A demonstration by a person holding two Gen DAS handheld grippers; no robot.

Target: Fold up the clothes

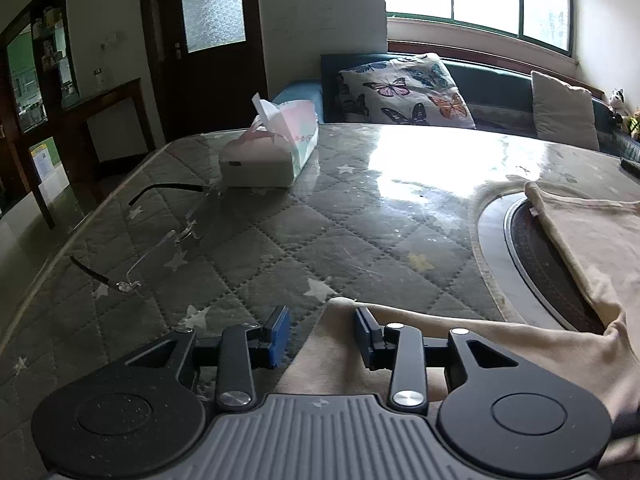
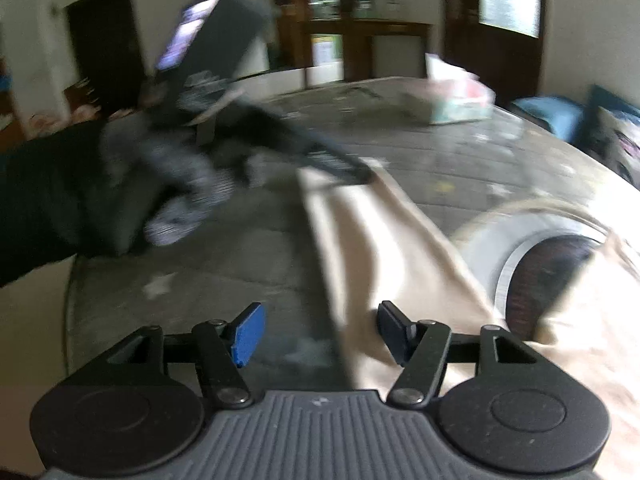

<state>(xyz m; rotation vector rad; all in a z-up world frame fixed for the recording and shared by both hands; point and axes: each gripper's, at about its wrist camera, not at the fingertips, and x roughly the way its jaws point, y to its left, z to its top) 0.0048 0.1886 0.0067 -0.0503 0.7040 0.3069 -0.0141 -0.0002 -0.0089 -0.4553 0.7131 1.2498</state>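
A beige garment (image 1: 592, 280) lies on the glass-topped table (image 1: 280, 232), partly over a round inset (image 1: 532, 256). One sleeve end (image 1: 340, 320) reaches between the fingers of my left gripper (image 1: 322, 336), which is open just above it. In the right wrist view, which is blurred, the same garment (image 2: 380, 248) stretches away from my right gripper (image 2: 320, 334), which is open with the sleeve edge between its blue pads. The left gripper (image 2: 344, 170) shows there at the sleeve's far end, held by a gloved hand (image 2: 168, 184).
A tissue pack (image 1: 272, 148) stands at the table's far left, also in the right wrist view (image 2: 452, 100). Folded eyeglasses (image 1: 160, 236) lie near the left edge. A sofa with a butterfly cushion (image 1: 404, 92) and a plain cushion (image 1: 564, 108) sits behind the table.
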